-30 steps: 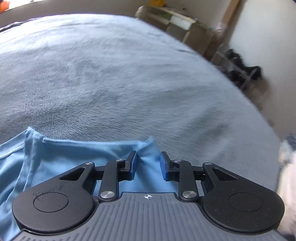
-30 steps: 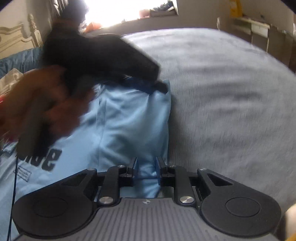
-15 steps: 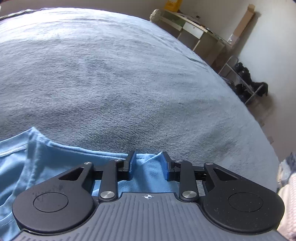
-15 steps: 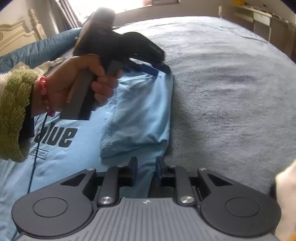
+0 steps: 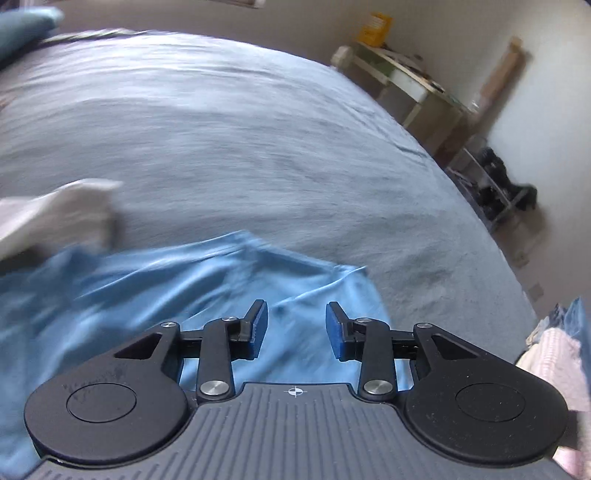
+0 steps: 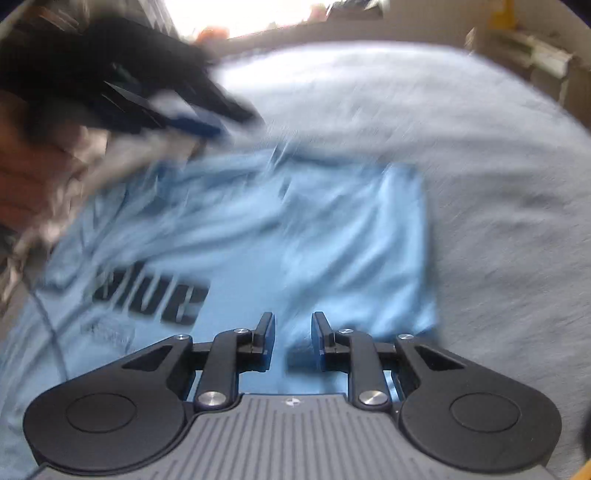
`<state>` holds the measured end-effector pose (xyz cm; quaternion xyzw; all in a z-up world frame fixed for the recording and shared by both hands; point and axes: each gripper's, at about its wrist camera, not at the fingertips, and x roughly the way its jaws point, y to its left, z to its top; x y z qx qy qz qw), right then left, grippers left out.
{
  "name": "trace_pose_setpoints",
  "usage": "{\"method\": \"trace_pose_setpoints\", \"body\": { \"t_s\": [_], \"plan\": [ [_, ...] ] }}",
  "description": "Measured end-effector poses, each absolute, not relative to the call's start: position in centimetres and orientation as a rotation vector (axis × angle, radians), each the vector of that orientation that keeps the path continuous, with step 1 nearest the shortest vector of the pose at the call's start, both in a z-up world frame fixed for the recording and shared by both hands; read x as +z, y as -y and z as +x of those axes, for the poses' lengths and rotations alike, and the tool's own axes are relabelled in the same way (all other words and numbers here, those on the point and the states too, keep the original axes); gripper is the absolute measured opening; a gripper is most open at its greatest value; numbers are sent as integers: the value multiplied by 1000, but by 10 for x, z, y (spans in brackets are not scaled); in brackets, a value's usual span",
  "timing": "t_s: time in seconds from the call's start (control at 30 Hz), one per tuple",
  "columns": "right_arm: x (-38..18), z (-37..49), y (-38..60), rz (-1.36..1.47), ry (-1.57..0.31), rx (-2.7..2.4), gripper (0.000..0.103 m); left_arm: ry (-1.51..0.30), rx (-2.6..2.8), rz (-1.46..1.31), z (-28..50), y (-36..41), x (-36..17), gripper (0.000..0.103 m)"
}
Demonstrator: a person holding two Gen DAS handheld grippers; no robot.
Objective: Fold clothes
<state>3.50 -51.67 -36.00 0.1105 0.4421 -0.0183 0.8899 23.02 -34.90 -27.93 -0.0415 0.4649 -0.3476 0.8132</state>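
Lying flat on the grey-blue fleece blanket (image 5: pixel 280 155), the light blue printed T-shirt (image 6: pixel 295 240) shows one side folded inward. Left gripper (image 5: pixel 296 326) and right gripper (image 6: pixel 293 338) hover above it, jaws parted, holding nothing. Next, probably, regrasping for another fold.

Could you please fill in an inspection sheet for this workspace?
Surface: grey bedspread.
Job's things: blue T-shirt, dark print showing, wrinkled, lying on the bedspread.
Clutter: white cloth, blurred; pink cloth at the edge.
Grippers: left gripper and right gripper, jaws apart over the T-shirt.
Cables: thin dark cord across the T-shirt.
Surroundings: desk, rack, bright window.
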Motion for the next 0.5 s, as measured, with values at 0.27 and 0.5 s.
{"method": "trace_pose_setpoints", "body": {
  "t_s": [0.27,0.5],
  "plan": [
    [-294,18,488,289,-896,24,24,-1028,-514,-192,209,157,-209,39],
    [-282,21,442,500,-942,120,27,-1191,-328,-165,166,59,-262,48]
  ]
}}
